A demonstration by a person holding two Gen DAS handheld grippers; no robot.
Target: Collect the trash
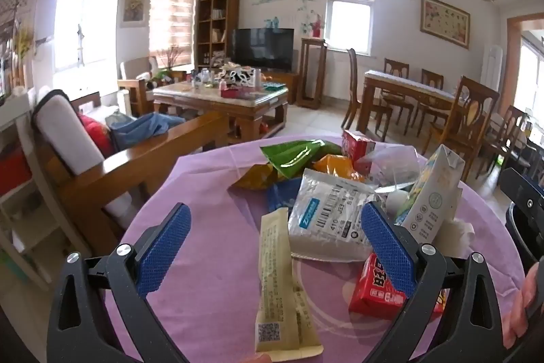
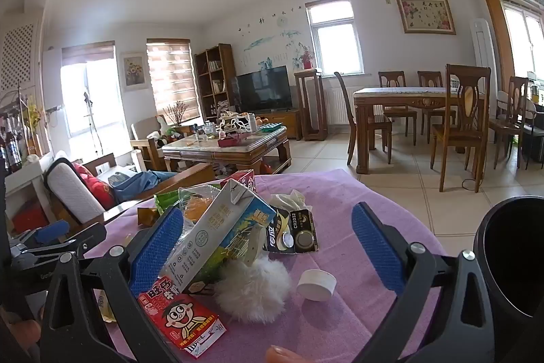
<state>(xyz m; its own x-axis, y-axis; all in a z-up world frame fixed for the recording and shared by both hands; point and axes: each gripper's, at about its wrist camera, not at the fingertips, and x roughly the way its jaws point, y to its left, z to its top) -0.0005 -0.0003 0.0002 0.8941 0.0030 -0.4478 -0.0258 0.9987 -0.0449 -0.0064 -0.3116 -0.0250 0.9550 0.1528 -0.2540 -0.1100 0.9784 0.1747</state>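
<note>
Purple cloth (image 1: 210,278) carries our trash pile. We hold both grippers, left (image 1: 275,244) and right (image 2: 268,242), spread wide, gripping nothing. A black bin (image 2: 510,261) stands right.

Milk carton (image 2: 217,237) leans tilted mid-desk (image 2: 340,322). Snack box (image 2: 178,317) just before carton, under its low end. Fluffy pad (image 2: 251,291) right of box, touching carton. Cap (image 2: 316,284) right of pad. Battery card (image 2: 302,232) right of carton. Bin (image 2: 513,264) well right, off desk edge.
</note>
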